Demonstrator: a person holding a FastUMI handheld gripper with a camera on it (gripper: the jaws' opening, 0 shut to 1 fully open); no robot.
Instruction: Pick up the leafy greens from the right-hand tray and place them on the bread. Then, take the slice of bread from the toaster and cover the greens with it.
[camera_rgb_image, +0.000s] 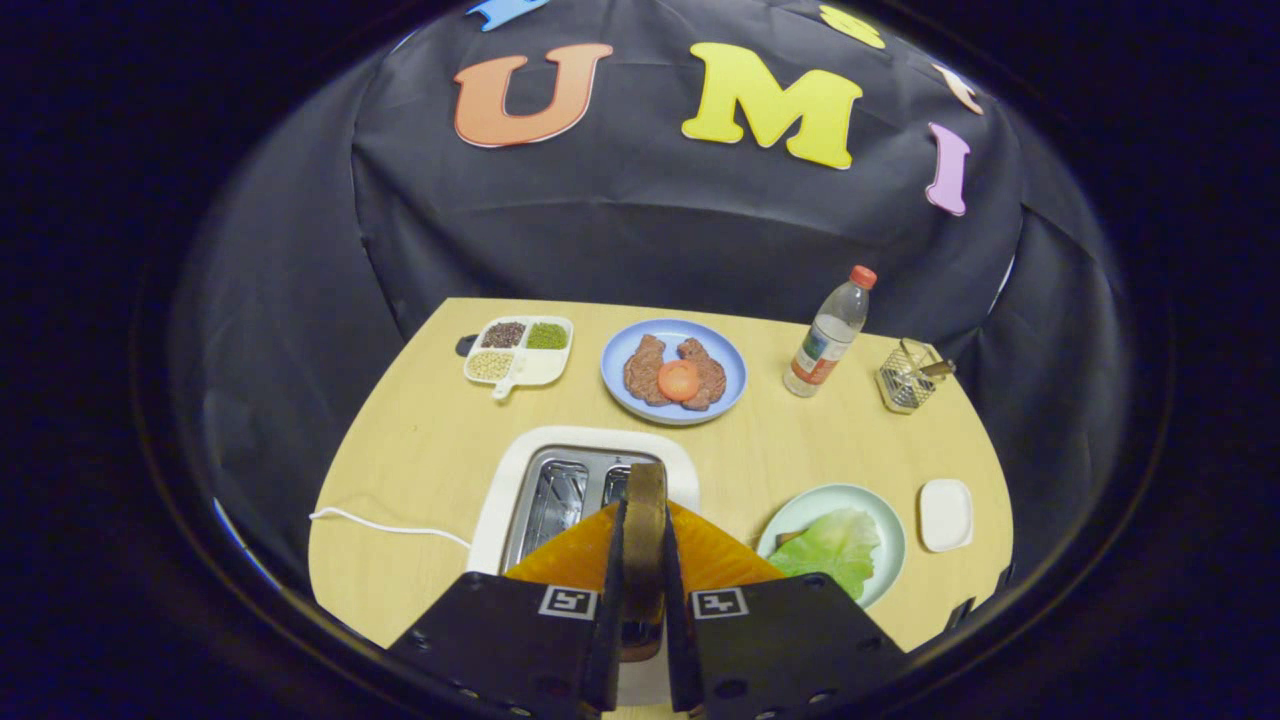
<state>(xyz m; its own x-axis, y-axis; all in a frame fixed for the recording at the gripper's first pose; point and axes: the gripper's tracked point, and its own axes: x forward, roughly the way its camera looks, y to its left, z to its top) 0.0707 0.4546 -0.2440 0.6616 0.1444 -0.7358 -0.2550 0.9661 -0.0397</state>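
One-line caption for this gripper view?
Gripper shut on bread slice above toaster; greens already on plate beside it.

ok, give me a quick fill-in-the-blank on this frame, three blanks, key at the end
The gripper is shut on the ____ slice, just above the toaster.
The leafy greens lie on the pale green ____.
The tomato slice sits on the meat on the ____ plate.
Missing words: bread; plate; blue

Greens (830, 548) on plate (885, 515) right of toaster (520, 480)
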